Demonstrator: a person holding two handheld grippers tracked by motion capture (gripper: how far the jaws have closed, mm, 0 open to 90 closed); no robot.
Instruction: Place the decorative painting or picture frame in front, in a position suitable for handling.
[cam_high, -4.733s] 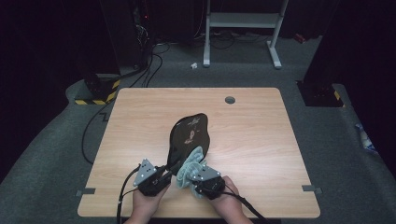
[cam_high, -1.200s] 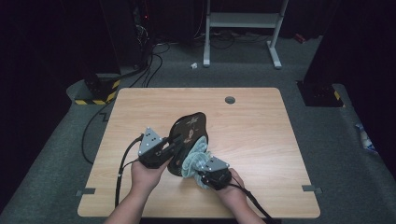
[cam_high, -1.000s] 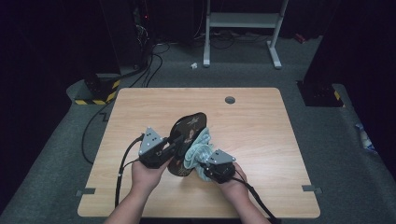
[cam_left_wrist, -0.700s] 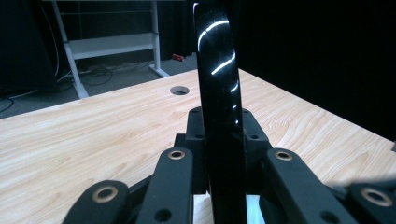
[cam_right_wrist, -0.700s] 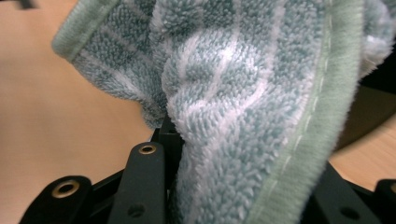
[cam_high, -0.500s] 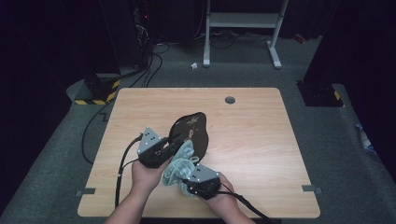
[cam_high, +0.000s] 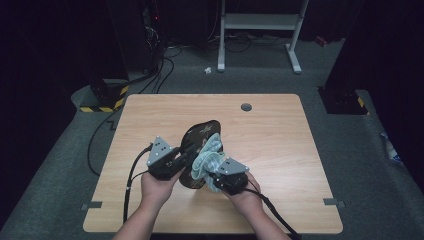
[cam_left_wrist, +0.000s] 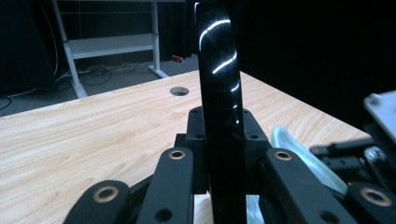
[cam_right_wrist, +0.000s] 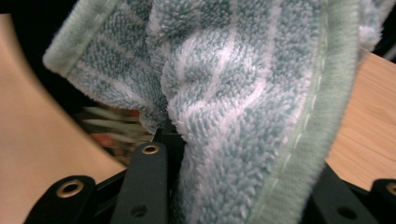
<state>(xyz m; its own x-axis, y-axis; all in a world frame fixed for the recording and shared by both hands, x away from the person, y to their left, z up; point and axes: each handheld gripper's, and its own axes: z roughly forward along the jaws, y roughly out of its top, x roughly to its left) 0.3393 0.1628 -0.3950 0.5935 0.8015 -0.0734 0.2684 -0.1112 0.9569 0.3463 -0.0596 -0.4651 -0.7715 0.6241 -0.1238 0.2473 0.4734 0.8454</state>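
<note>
On the near-centre of the table (cam_high: 150, 120), a black oval dish (cam_high: 197, 145) is held tilted, long axis running away from the person. Left gripper (cam_high: 181, 161) clamps its left rim. Right gripper (cam_high: 214, 176) pinches a teal towel (cam_high: 207, 159), pressed on the dish's inner face; nothing else in it.

No readable text, labels, brands or numbers in any view. Closest thing to a sign: yellow/black hazard striping (cam_high: 104, 106) on the floor unit, upper left of the high view, no wording on it. The dark plate (cam_high: 199, 145) at centre of the high view has a decorated pattern, too small and blurred to read as lettering. Gripper views: nothing printed on the jaws or the towel (cam_right_wrist: 261, 107).
</note>
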